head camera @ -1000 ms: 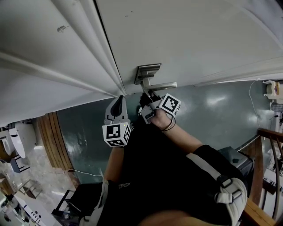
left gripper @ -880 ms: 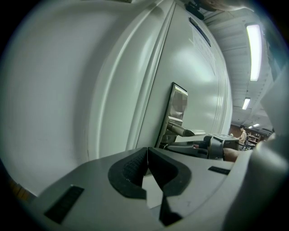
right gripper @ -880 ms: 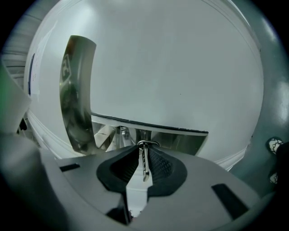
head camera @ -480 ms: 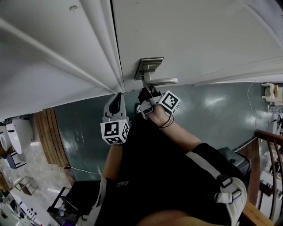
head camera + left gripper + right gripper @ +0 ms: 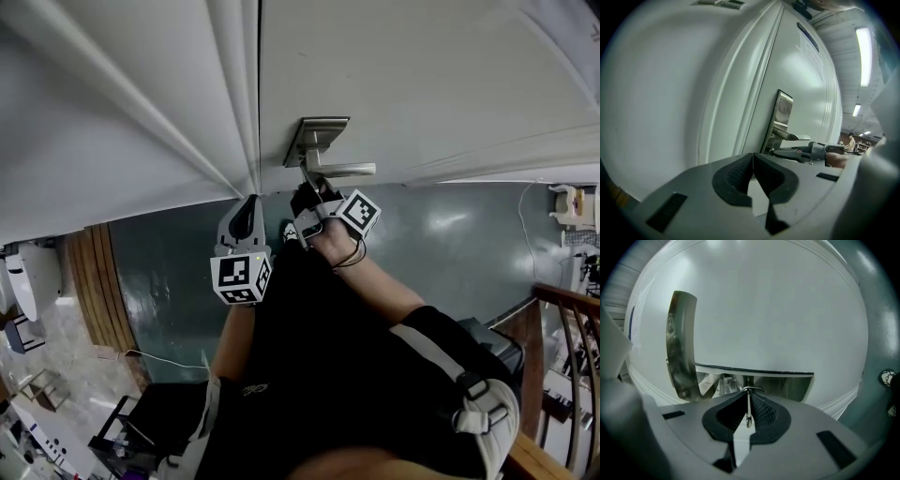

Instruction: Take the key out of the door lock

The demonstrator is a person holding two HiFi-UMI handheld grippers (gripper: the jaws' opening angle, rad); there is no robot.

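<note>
A steel lock plate (image 5: 314,141) with a lever handle (image 5: 343,171) sits on the white door (image 5: 422,84). My right gripper (image 5: 306,195) is just below the handle, at the lock. In the right gripper view the thin metal key (image 5: 748,408) stands edge-on between the black pads (image 5: 761,411), under the lever handle (image 5: 754,376) and beside the lock plate (image 5: 680,348). The jaws are closing their last bit, and the pads press on the key. My left gripper (image 5: 247,217) hangs to the left by the door edge. It is shut (image 5: 752,158) with nothing in it.
The white door frame (image 5: 141,112) runs left of the door edge. A dark green floor (image 5: 450,244) lies below. Wooden boards (image 5: 103,300) are at the left and a wooden railing (image 5: 562,319) at the right. The left gripper view shows the right gripper (image 5: 811,152) at the lock plate (image 5: 783,115).
The head view has swung a little, so the door edge stands more upright. Both grippers stay by the handle, the right one at the lock.
</note>
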